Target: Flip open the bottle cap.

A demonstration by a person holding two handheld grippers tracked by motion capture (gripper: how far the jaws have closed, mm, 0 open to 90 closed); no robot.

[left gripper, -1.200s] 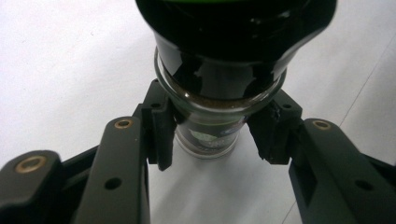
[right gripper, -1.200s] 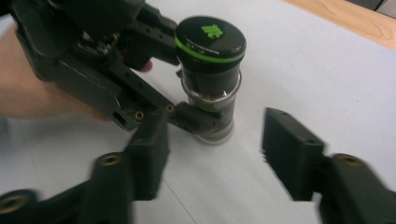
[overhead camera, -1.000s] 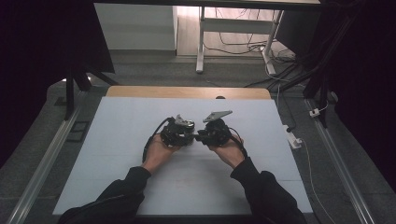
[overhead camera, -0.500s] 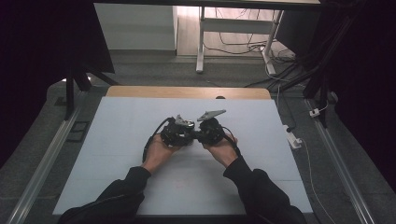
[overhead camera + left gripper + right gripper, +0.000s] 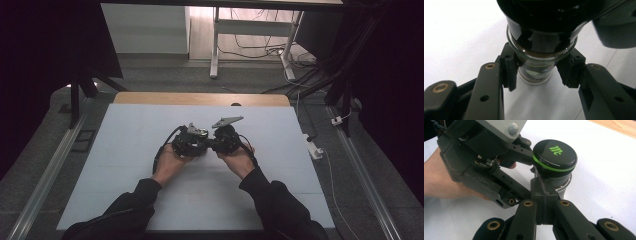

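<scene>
A small glass jar (image 5: 537, 71) with a dark powder inside and a black lid (image 5: 555, 157) ringed in green stands between the jaws of my left gripper (image 5: 537, 75). Both pads press on its glass body below the lid, so the gripper is shut on it. My right gripper (image 5: 543, 187) has its jaws shut together with nothing between them, and the tips rest against the jar's side just under the lid. In the high view the left gripper (image 5: 199, 144) and the right gripper (image 5: 215, 144) meet tip to tip at the middle of the table.
The white board (image 5: 125, 165) covers the table, with a wooden strip (image 5: 200, 98) along its far edge. Metal rails (image 5: 50, 170) run down both sides. A white power strip (image 5: 314, 150) lies on the floor to the right. A hand (image 5: 439, 177) holds the left gripper.
The right hand has edged slightly left toward the left gripper. The left hand has stayed where it was.
</scene>
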